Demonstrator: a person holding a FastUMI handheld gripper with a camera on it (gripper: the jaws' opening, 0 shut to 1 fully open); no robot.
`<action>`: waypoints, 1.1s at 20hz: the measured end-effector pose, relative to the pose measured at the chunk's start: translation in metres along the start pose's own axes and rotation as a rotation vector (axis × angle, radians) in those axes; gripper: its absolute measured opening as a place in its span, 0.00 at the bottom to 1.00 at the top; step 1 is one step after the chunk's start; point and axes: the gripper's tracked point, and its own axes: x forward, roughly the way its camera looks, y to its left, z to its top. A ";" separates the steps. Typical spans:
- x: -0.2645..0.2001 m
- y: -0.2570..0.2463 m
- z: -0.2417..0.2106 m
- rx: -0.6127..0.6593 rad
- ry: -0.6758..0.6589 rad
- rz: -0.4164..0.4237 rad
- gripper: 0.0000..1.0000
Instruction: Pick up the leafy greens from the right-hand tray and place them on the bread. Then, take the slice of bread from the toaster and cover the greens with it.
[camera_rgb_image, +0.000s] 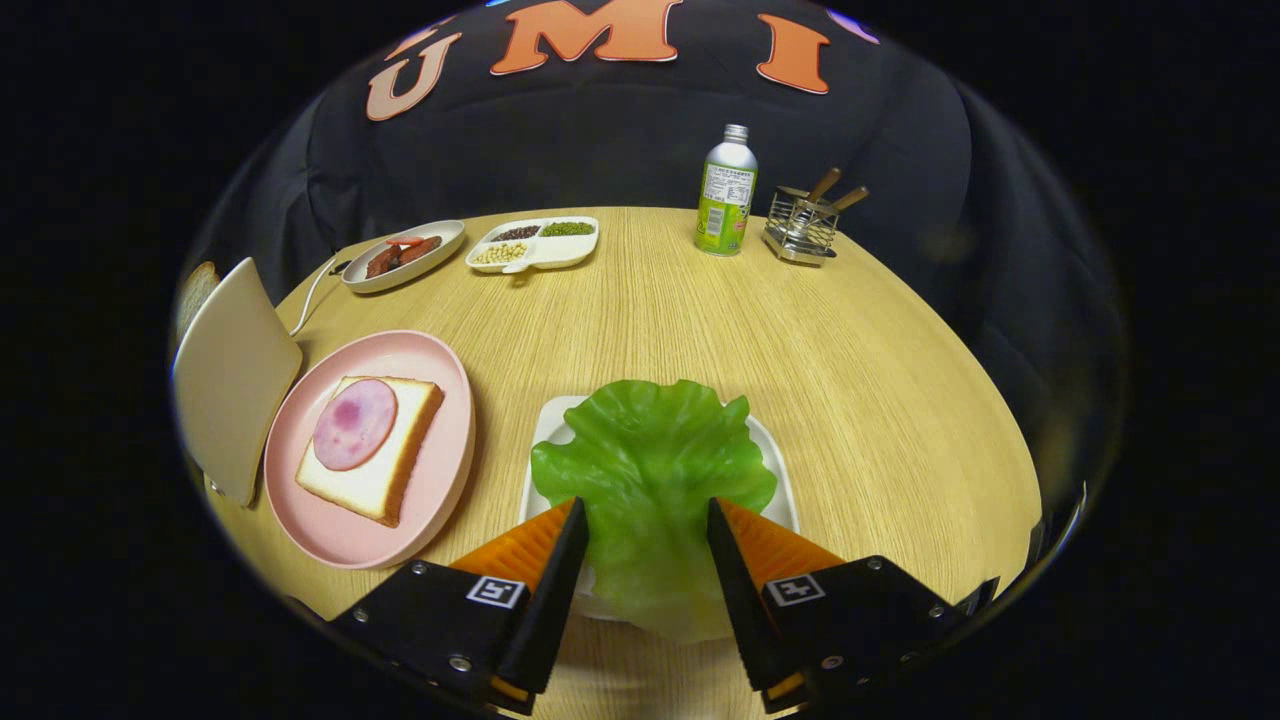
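Note:
A green lettuce leaf (655, 470) lies over the white tray (780, 470) just ahead of me. Its narrow stem end runs back between my fingers and fills the gap. My gripper (645, 510) is shut on the leaf, with both fingers pressing its sides. To the left of the tray, a pink plate (440, 480) holds a slice of bread (400, 470) topped with a round slice of ham (355, 423). Further left stands a white toaster (235, 380), and a bread slice (195, 290) pokes out at its far side.
At the table's far side are an oval dish of sausages (403, 256), a divided dish of beans (535, 245), a bottle (727, 192) and a wire holder with wooden-handled utensils (803, 225). A white cord (312, 295) runs from the toaster.

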 end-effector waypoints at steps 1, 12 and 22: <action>0.000 0.001 -0.001 0.012 0.008 0.007 0.67; 0.002 -0.012 0.001 0.049 0.027 -0.029 0.04; -0.028 0.002 0.037 0.047 -0.030 -0.020 0.01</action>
